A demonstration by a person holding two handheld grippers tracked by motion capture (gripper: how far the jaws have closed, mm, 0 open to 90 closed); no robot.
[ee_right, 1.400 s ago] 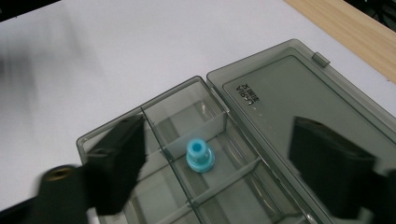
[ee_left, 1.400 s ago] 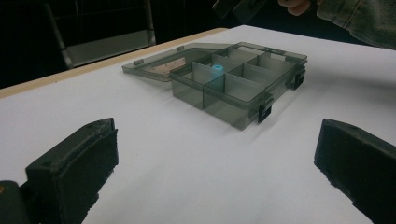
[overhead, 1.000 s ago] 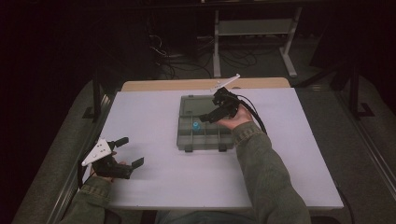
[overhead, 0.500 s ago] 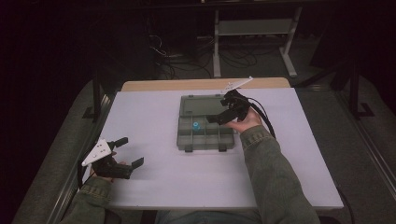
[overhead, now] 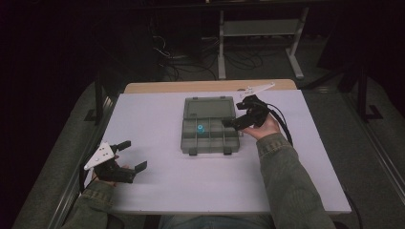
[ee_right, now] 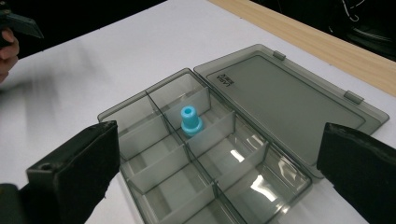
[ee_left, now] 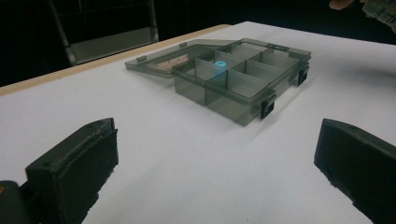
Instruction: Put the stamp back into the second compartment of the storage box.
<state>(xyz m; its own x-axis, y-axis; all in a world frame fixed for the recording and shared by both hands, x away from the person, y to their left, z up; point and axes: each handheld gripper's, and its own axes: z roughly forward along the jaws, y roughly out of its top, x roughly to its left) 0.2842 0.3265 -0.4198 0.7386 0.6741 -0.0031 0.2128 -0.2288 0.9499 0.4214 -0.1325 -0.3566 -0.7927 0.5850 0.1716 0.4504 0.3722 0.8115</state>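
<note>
The right gripper (overhead: 232,122), jaws wide apart and empty, hovered at the organizer box (overhead: 208,125) mid-frame; the blue peg (ee_right: 190,121) stood upright in a middle compartment. The left gripper (overhead: 128,155), likewise parted, waited lower left. A clean grasp probably required descending straight, straddling the peg clear of the dividers.

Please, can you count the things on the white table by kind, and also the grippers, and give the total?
Grey box, lid open: 1
Blue part, in a box compartment: 1
Grippers, left and right, both open: 2
Total: 4
</note>
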